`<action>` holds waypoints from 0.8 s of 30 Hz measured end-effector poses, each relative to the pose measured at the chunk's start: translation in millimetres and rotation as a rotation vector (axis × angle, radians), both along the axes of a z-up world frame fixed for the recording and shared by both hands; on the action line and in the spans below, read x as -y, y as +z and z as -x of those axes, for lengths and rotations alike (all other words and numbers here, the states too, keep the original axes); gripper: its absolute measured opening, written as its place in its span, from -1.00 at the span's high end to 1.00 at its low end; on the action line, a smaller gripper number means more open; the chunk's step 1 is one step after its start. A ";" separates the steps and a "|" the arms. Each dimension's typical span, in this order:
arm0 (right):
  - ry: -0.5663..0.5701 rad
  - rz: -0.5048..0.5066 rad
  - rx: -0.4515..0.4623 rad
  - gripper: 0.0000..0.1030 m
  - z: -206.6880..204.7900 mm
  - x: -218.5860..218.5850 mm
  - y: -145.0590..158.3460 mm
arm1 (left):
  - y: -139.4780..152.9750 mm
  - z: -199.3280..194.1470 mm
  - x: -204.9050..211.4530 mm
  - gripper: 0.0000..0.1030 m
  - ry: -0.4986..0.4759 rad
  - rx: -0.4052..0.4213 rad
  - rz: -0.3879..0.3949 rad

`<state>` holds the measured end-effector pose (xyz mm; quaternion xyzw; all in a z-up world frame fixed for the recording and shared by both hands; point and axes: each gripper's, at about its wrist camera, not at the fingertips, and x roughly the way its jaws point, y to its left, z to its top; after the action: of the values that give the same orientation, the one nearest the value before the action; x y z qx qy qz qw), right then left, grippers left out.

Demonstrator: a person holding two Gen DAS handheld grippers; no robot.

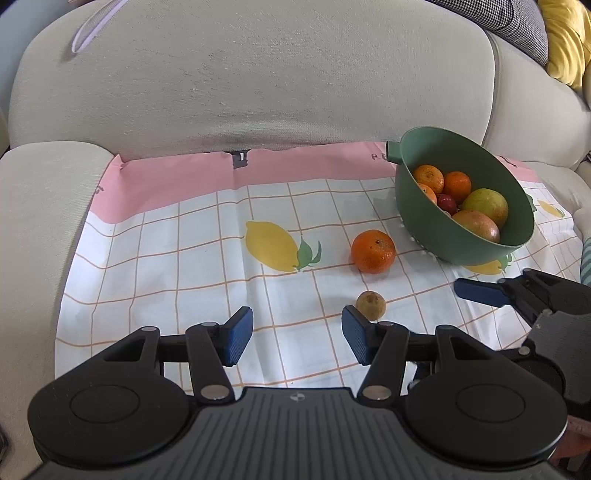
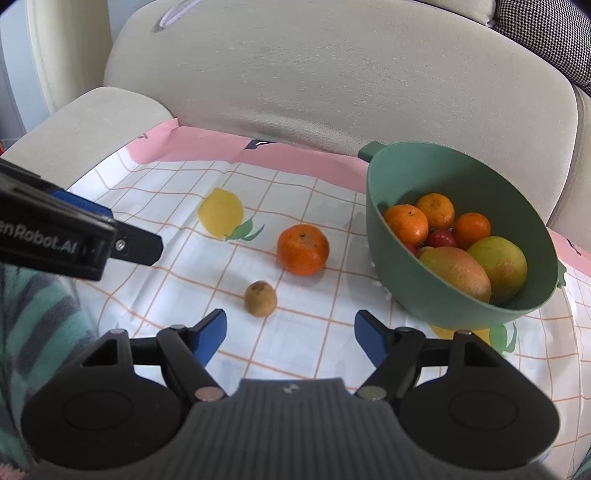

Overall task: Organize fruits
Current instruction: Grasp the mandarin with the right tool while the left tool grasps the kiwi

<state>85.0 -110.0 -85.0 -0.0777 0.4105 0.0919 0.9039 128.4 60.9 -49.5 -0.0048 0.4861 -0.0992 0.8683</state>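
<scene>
Left gripper [image 1: 297, 339]: spread wide, nothing held between the blue pads [image 1: 238, 334]; it's parked low over the cloth, pointed toward the sofa back.
Right gripper [image 2: 290, 338]: also spread wide and empty, seen hovering just above the cloth; in the left view only one of its blue fingers [image 1: 478, 291] is seen poking in from the right edge, so its opening can't be judged from there.
Small brown fruit [image 2: 260, 298]: sat on the cloth just ahead of the right gripper, a bit left of the middle of its gap; in the left view it's spotted right beside the left gripper's right pad, touching or not can't be told.
Loose orange [image 2: 303, 250]: left out on the cloth, between the brown fruit and the bowl, a bit apart from both.
Green bowl [image 2: 391, 184]: tilted toward the cameras, a small handle at the back rim; three oranges, something small and red, and two big yellow-red fruits are piled inside.
Cloth [image 1: 184, 258]: white with an orange grid, lemon prints and a pink border, spread over the seat, a bit wrinkled.
Room: a beige sofa [image 1: 258, 74] is seen behind and to the left, with a checked cushion [image 1: 517, 22] and something yellow at the far right.
Sleeve: a teal striped sleeve [image 2: 33, 332] is glimpsed at the left edge of the right view, under the left gripper's body.
</scene>
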 end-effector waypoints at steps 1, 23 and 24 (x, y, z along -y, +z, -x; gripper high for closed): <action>0.001 -0.003 -0.004 -0.23 -2.6 0.6 -1.3 | -0.8 -1.5 -0.1 -0.26 -0.004 -0.003 0.007; 0.057 0.029 0.095 0.22 -45.7 -9.1 -16.8 | -20.8 -32.0 -3.1 -0.12 0.018 -0.089 0.046; 0.051 0.034 0.098 0.22 -46.0 -10.8 -17.5 | -22.1 -33.2 -4.0 -0.12 0.023 -0.094 0.044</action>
<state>131.0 -99.2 -102.5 -0.1081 0.3649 0.1040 0.9189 161.5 64.9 -71.7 -0.0340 0.5239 -0.0992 0.8453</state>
